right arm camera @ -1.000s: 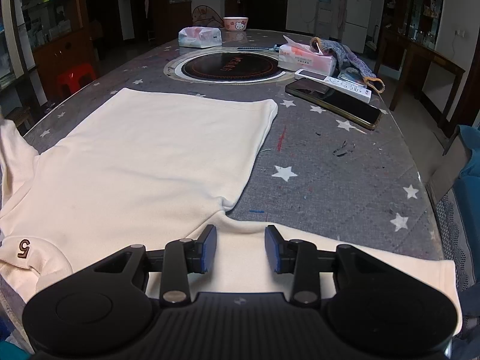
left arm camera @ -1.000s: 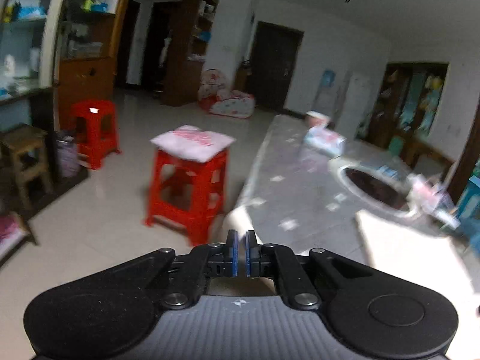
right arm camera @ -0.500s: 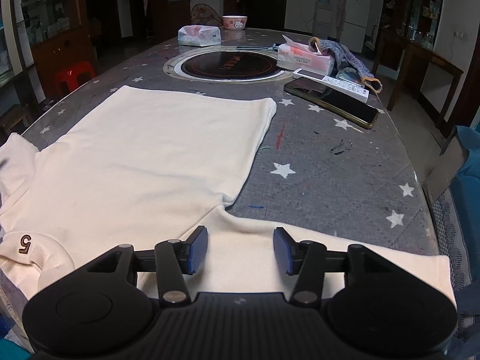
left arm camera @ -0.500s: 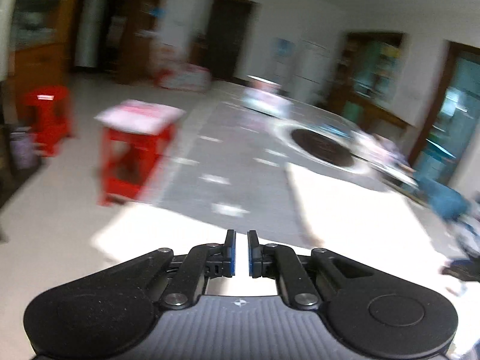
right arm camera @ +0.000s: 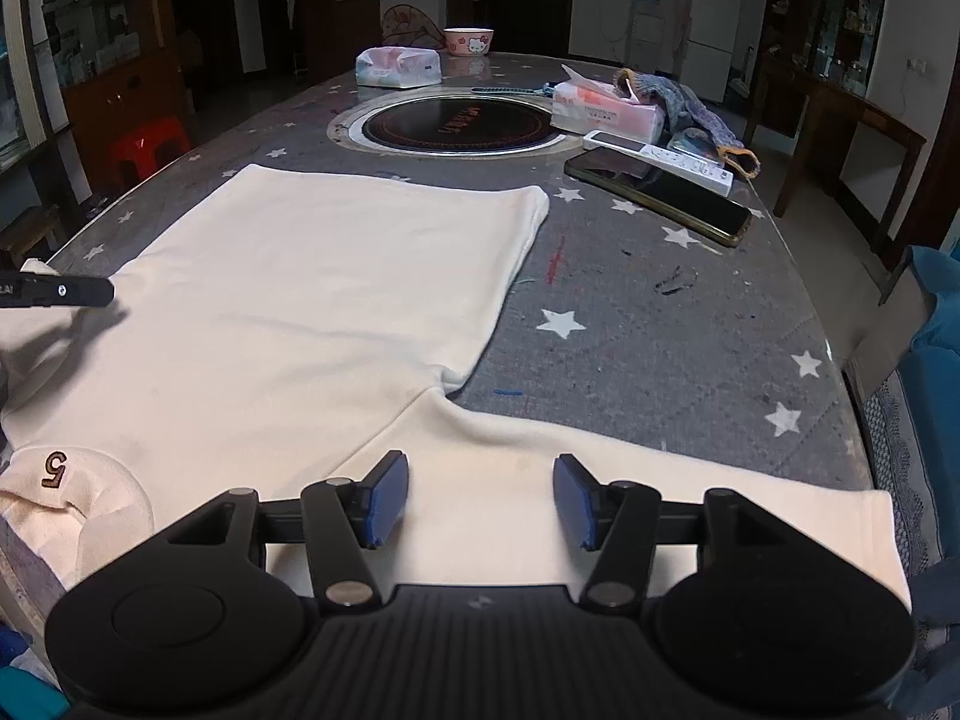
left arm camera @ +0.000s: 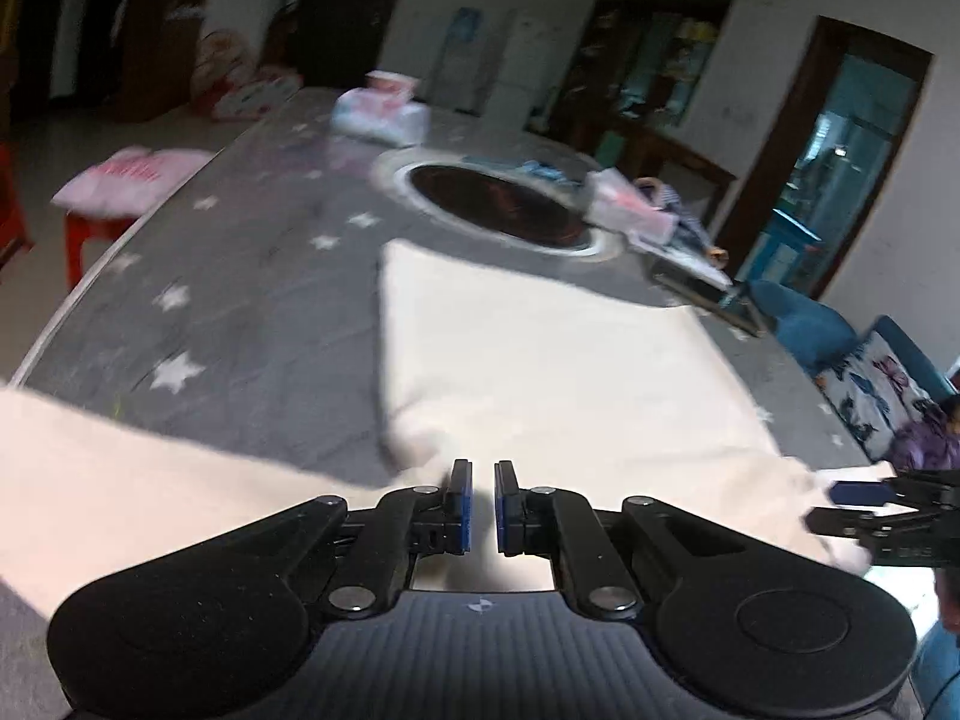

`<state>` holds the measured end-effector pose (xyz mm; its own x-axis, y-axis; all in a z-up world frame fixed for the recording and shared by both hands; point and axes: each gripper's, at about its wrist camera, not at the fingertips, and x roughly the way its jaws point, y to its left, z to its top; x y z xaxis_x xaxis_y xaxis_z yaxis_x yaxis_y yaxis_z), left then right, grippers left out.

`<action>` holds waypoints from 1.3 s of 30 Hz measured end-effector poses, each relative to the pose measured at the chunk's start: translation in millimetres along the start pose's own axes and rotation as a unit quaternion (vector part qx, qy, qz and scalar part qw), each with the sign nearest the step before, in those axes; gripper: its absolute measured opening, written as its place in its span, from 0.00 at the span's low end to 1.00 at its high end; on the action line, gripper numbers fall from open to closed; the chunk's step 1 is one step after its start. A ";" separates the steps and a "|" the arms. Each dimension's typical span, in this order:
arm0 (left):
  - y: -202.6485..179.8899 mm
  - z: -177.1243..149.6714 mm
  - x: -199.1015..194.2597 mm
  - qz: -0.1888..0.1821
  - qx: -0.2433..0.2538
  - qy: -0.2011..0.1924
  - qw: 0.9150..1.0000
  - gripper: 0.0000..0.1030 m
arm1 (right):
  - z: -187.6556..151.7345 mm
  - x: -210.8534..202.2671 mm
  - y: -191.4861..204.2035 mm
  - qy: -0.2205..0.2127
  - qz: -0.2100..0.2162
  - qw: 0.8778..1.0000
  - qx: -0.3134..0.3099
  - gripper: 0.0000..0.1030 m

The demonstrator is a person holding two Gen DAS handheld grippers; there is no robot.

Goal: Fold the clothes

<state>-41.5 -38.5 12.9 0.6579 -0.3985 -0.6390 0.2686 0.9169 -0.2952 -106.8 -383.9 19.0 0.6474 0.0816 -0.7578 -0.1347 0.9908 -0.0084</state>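
A cream sweatshirt (right arm camera: 312, 300) lies flat on the grey star-patterned table (right arm camera: 660, 336), with a brown "5" on its hood (right arm camera: 55, 471) at the near left. Its right sleeve (right arm camera: 690, 498) stretches along the near edge. My right gripper (right arm camera: 480, 495) is open and empty just above that sleeve near the armpit. My left gripper (left arm camera: 483, 504) has its jaws nearly closed with a narrow gap and holds nothing, above the sweatshirt (left arm camera: 540, 360) near the left armpit. Its left sleeve (left arm camera: 120, 468) runs to the left. The left gripper's tip shows in the right wrist view (right arm camera: 60, 291).
A round black hob (right arm camera: 456, 123) sits in the table's middle. Behind and beside it are tissue packs (right arm camera: 396, 66), a bowl (right arm camera: 468, 41), a remote (right arm camera: 657, 159), a phone (right arm camera: 657, 195) and a knitted cloth (right arm camera: 690, 108). A red stool (left arm camera: 90, 222) stands left of the table.
My left gripper has swung right, from facing the room to over the sweatshirt. My right gripper has opened wider and shifted slightly over the sleeve.
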 end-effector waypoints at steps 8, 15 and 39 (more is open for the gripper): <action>9.3 8.6 -11.1 -0.009 -0.024 -0.015 1.000 0.12 | -6.6 -9.6 -6.6 -0.002 -0.009 1.000 0.012 0.54; 9.1 17.4 7.2 0.017 0.002 -0.003 1.000 0.14 | -16.6 -15.0 -12.5 0.002 -0.014 1.000 0.022 0.54; -23.6 9.8 -13.2 0.001 0.057 -0.004 0.998 0.34 | 2.3 -10.2 -2.3 -0.011 -0.027 1.000 -0.003 0.53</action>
<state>-49.6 -54.7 35.2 0.6636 -0.3976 -0.6337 0.3460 0.9142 -0.2112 -111.3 -386.8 28.3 0.6697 0.0302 -0.7420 -0.1037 0.9932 -0.0532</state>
